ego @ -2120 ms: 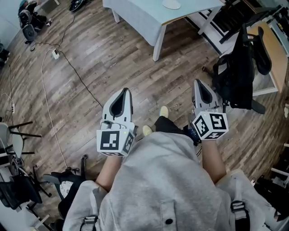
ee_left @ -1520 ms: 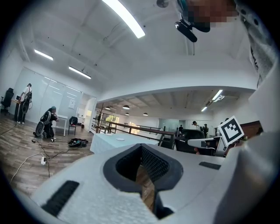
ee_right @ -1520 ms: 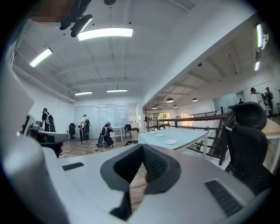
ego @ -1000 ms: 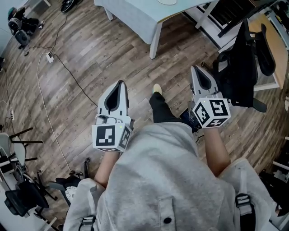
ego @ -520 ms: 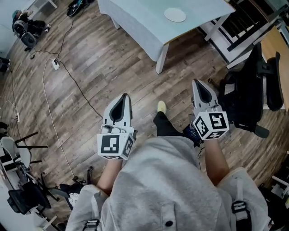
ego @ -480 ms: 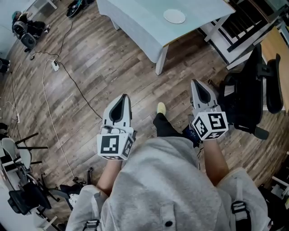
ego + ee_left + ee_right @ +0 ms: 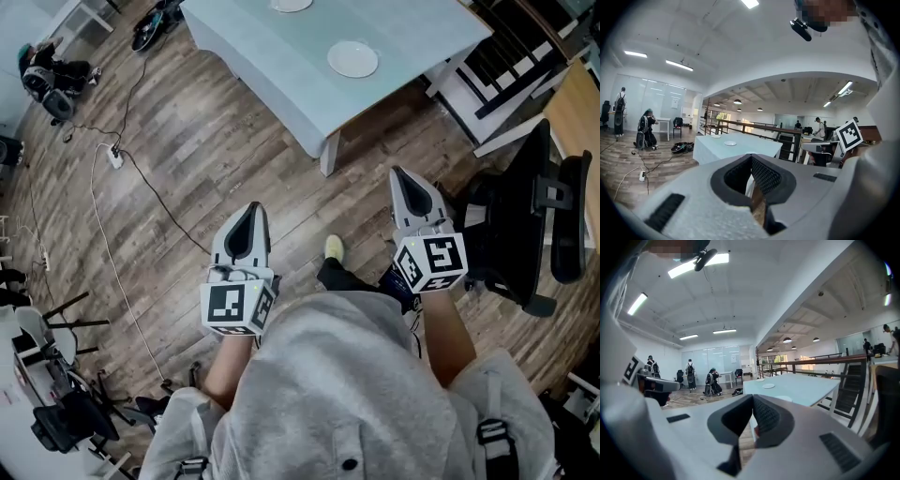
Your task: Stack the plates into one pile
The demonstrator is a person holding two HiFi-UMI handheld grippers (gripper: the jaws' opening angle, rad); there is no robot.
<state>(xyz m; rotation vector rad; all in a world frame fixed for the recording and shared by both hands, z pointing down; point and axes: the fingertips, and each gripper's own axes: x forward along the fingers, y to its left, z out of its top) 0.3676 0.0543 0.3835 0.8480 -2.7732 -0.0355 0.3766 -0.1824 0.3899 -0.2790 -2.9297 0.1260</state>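
A white plate (image 7: 352,58) lies on the pale blue table (image 7: 281,66), and a second plate (image 7: 291,4) shows at the top edge of the head view. The left gripper view has two plates (image 7: 730,143) (image 7: 716,136) on the table (image 7: 750,149). The right gripper view shows three plates (image 7: 783,398) (image 7: 768,386) (image 7: 760,379). My left gripper (image 7: 251,208) and right gripper (image 7: 405,174) are held over the wood floor, short of the table. Both point toward it. Each has its jaws shut with nothing between them (image 7: 751,157) (image 7: 752,398).
A black office chair (image 7: 525,216) stands close at the right, beside a stair rail (image 7: 497,56). A cable (image 7: 164,202) and power strip (image 7: 114,157) lie on the floor at the left. Chairs and gear (image 7: 56,412) stand at the lower left. People stand far off (image 7: 689,373).
The table has come nearer and further into the head view, and its plates now show. Both grippers keep their place before the body, still shut.
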